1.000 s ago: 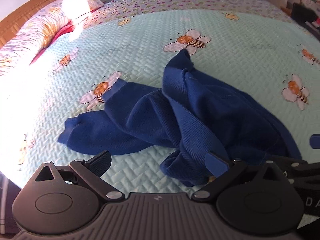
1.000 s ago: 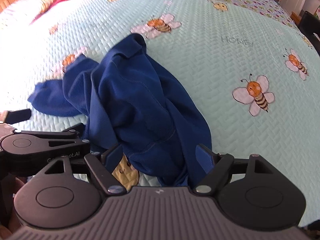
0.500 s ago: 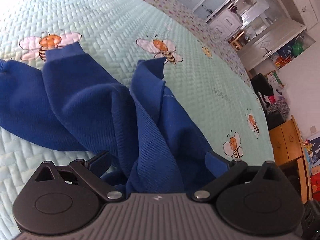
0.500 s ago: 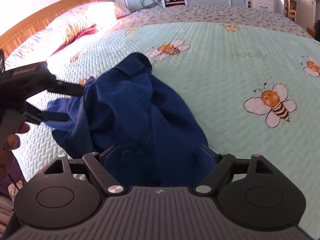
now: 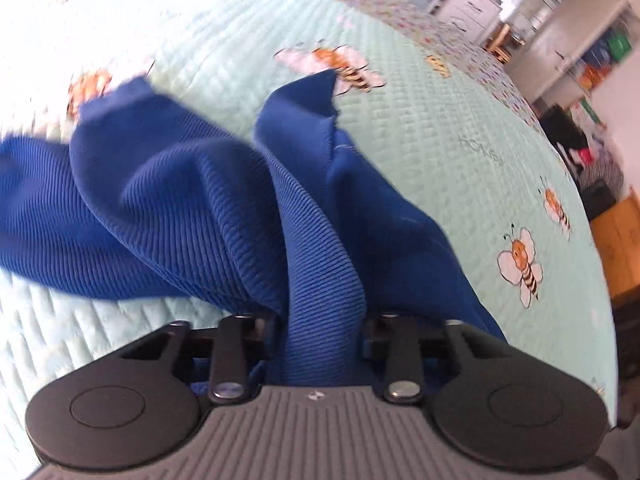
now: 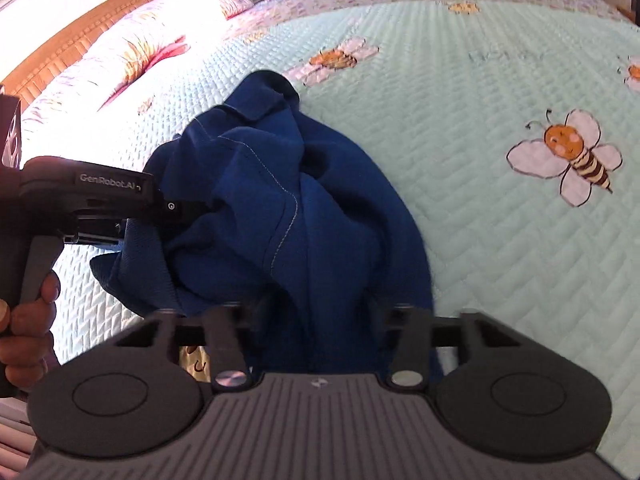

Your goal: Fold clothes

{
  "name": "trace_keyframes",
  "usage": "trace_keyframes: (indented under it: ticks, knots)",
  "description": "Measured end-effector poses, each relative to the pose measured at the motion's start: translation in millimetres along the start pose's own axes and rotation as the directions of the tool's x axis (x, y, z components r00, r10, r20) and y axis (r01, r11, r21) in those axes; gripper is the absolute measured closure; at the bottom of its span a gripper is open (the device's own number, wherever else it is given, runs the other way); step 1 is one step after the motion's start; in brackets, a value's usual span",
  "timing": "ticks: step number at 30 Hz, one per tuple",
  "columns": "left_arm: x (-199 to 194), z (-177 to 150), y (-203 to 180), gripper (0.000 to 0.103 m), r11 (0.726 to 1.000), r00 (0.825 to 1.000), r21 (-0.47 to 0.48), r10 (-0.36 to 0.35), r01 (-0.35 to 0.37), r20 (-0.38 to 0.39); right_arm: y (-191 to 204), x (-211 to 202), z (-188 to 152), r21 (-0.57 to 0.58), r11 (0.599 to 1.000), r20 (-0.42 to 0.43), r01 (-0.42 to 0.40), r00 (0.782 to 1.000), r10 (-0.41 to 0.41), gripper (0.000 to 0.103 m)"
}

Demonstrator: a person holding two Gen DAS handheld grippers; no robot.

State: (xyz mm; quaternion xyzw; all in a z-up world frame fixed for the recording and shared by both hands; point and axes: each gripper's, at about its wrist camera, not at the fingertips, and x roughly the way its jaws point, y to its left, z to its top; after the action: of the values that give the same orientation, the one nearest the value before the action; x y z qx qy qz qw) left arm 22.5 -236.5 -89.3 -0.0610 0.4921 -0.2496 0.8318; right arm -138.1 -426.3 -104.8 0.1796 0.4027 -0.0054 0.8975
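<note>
A crumpled dark blue garment [image 5: 192, 208] lies in a heap on the mint bee-print bedspread [image 5: 440, 140]. In the left wrist view my left gripper [image 5: 322, 320] has its jaws closing, and a thick ribbed fold is bunched tight between them. The right wrist view shows the same garment [image 6: 320, 184] with its collar at the far end. My right gripper [image 6: 320, 312] is also closing its jaws, pinching the near edge of the cloth. The left gripper [image 6: 188, 208] enters that view from the left, its tip buried in the fabric, held by a hand [image 6: 24, 320].
Pillows [image 6: 152, 40] and a wooden headboard [image 6: 80, 36] lie at the far left of the bed. A wooden cabinet [image 5: 616, 240] and shelves stand past the bed's right edge. Bare bedspread [image 6: 500, 240] stretches right of the garment.
Both grippers dropped onto the garment's near edge and narrowed from wide open to pinching bunched cloth. The left gripper swung in from the left and bit into the fabric.
</note>
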Motion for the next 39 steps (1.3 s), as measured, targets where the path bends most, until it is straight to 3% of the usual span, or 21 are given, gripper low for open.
trace_keyframes:
  ticks: [5,8,12,16,19,23,26,28,29,30,32,36,39]
  knots:
    - [-24.4,8.9,-27.7,0.083,0.997,0.995,0.068,-0.055,0.049,0.086,-7.5,-29.1,5.8,-0.009,1.000,0.123,-0.010,0.992,0.011,0.082]
    - [-44.6,19.4,-52.6,0.084,0.989,0.984,0.117,-0.103,0.086,0.147,-11.8,-56.9,18.6,-0.023,1.000,0.213,0.007,0.977,-0.002,0.082]
    - [-73.1,31.9,-93.5,0.084,0.971,0.964,0.203,-0.172,0.131,0.204,-16.5,-103.3,36.3,-0.040,0.998,0.350,0.058,0.936,-0.040,0.083]
    - [-95.9,31.5,-144.2,0.084,0.928,0.939,0.341,-0.241,0.149,0.246,-30.4,-148.5,43.0,-0.029,0.992,0.459,0.123,0.883,-0.096,0.083]
    - [-83.8,17.2,-175.5,0.084,0.896,0.941,0.415,-0.262,0.156,0.213,-56.4,-163.5,38.0,0.018,0.985,0.483,0.172,0.861,-0.159,0.083]
    - [-42.9,-17.7,-205.2,0.084,0.872,0.964,0.458,-0.244,0.171,0.105,-97.7,-151.9,16.0,0.099,0.970,0.398,0.220,0.885,-0.241,0.082]
    - [2.2,-50.9,-205.4,0.083,0.882,0.982,0.436,-0.188,0.180,-0.026,-129.6,-125.7,-9.8,0.151,0.952,0.272,0.266,0.915,-0.299,0.082]
    - [26.2,-70.2,-203.5,0.078,0.892,0.985,0.420,-0.140,0.169,-0.097,-150.6,-105.9,-25.0,0.197,0.939,0.172,0.282,0.933,-0.316,0.079]
    - [31.8,-76.8,-201.5,0.072,0.899,0.987,0.412,-0.111,0.149,-0.116,-158.3,-100.9,-32.1,0.222,0.936,0.135,0.274,0.942,-0.308,0.073]
    - [34.2,-79.5,-198.8,0.060,0.907,0.989,0.402,-0.083,0.125,-0.120,-165.3,-97.3,-38.8,0.245,0.933,0.104,0.264,0.950,-0.296,0.067]
    - [29.1,-75.6,-193.7,0.045,0.924,0.992,0.374,-0.046,0.086,-0.113,-169.2,-103.4,-42.9,0.260,0.938,0.096,0.230,0.960,-0.263,0.059]
    - [5.4,-65.8,-181.0,0.036,0.942,0.995,0.326,-0.051,0.078,-0.090,-164.0,-125.6,-39.5,0.276,0.929,0.116,0.247,0.951,-0.288,0.044]
    - [-12.7,-67.2,-169.4,0.034,0.953,0.996,0.292,-0.061,0.078,-0.064,-161.4,-146.2,-36.1,0.300,0.924,0.156,0.239,0.943,-0.295,0.041]
